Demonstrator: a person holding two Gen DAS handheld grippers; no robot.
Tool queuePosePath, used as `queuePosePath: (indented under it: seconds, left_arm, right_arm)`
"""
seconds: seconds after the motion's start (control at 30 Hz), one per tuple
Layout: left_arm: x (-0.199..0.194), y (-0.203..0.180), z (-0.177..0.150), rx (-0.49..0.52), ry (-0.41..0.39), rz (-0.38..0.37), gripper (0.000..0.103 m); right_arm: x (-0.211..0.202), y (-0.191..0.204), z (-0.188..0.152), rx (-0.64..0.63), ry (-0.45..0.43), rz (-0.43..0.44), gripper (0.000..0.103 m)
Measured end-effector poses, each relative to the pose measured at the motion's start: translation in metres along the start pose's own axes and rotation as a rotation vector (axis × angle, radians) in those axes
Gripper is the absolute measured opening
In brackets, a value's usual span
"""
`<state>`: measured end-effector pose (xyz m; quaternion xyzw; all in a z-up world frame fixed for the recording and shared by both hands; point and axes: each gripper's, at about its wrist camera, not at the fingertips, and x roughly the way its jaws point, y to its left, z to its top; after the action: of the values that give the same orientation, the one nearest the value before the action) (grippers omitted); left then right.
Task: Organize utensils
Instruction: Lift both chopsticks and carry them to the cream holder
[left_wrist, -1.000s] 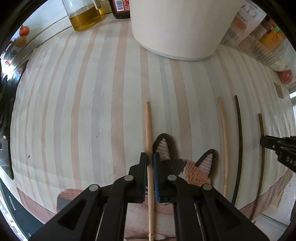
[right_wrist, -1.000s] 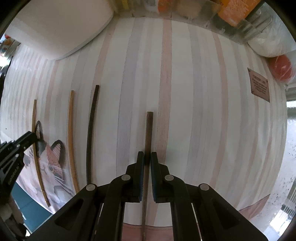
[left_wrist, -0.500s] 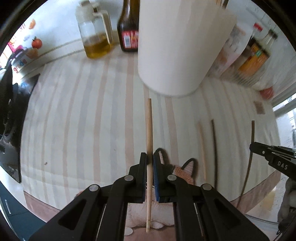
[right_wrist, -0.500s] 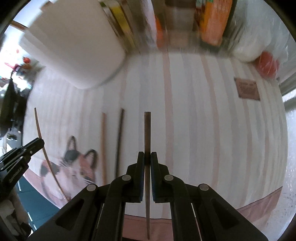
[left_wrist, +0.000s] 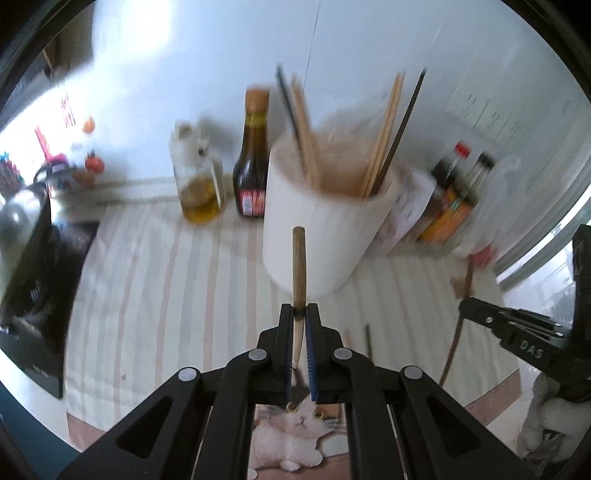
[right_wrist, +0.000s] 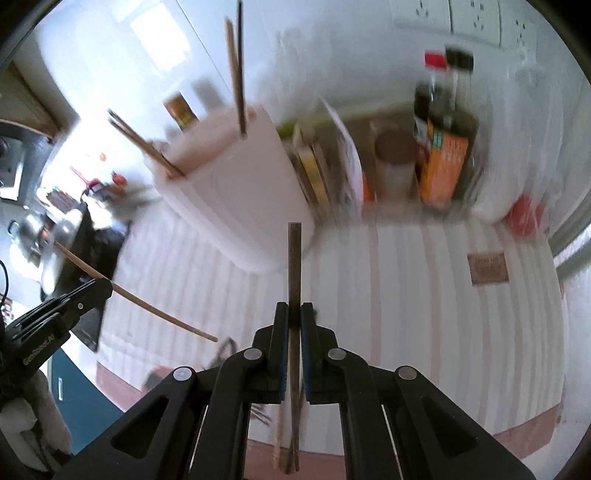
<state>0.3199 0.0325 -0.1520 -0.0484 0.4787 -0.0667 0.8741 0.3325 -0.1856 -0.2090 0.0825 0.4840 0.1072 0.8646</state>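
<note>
My left gripper (left_wrist: 299, 308) is shut on a light wooden chopstick (left_wrist: 298, 266) and holds it in the air, pointing at the white utensil holder (left_wrist: 321, 229), which has several chopsticks standing in it. My right gripper (right_wrist: 294, 308) is shut on a dark brown chopstick (right_wrist: 294, 266), also lifted, with the white holder (right_wrist: 236, 184) ahead to the left. The right gripper (left_wrist: 517, 332) shows at the right of the left wrist view. The left gripper (right_wrist: 59, 310) with its light chopstick (right_wrist: 147, 306) shows at the left of the right wrist view. Two chopsticks (left_wrist: 368, 343) lie on the striped cloth (left_wrist: 166, 280).
An oil jar (left_wrist: 199, 184) and a dark sauce bottle (left_wrist: 253, 162) stand behind the holder on the left. More bottles and boxes (right_wrist: 443, 147) stand at the back right. A cat-print mat (left_wrist: 299, 435) lies at the near edge. A dark stove (left_wrist: 26, 280) is at the far left.
Both grippers have risen from the cloth and tilted up, each lifting its chopstick. The holder's open top and the back wall have come into view.
</note>
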Motion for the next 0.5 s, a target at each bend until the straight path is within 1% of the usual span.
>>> queuePosePath:
  seconds: [0.23, 0.4, 0.5]
  left_arm:
    - [-0.058, -0.014, 0.037, 0.026, -0.158, -0.048, 0.004]
    - [-0.091, -0.021, 0.065, 0.051, -0.245, -0.069, 0.004]
    - [-0.104, -0.024, 0.078, 0.062, -0.287, -0.064, 0.004]
  right_arm:
    - [-0.048, 0.013, 0.041, -0.005, -0.151, 0.044, 0.006]
    - [-0.086, 0.026, 0.081, -0.029, -0.264, 0.065, 0.006]
    - [-0.104, 0.034, 0.1, -0.041, -0.324, 0.071, 0.006]
